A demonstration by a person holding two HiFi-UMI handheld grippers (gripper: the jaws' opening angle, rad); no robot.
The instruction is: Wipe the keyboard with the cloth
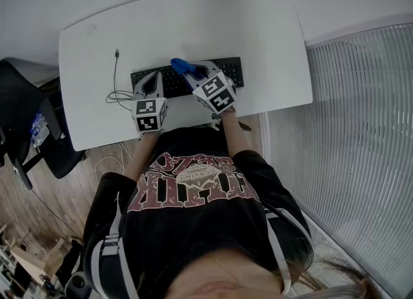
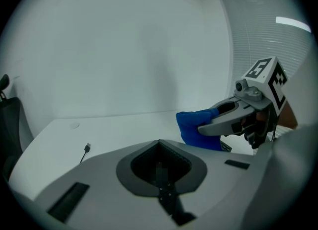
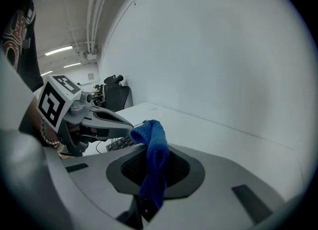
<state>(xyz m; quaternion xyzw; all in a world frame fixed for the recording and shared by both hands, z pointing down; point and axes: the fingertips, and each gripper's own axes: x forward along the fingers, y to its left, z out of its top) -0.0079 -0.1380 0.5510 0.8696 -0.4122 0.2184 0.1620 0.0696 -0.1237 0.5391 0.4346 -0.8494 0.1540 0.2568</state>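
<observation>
— Blue cloth (image 1: 182, 66): where is it?
— Pinched in the right gripper's (image 1: 195, 75) jaws, hanging over the far edge of the black keyboard (image 1: 229, 72) on the white table (image 1: 258, 26).
— And the left gripper (image 1: 149, 79)?
— Its jaws are drawn together on nothing, over the keyboard's left end.

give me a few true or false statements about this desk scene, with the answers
1. The right tool grips a blue cloth. True.
2. The keyboard is white. False: it is black.
3. The left tool holds a second cloth. False: its jaws are together with nothing between them.
4. A loose cable lies on the desk beside the keyboard's left end. True.
</observation>
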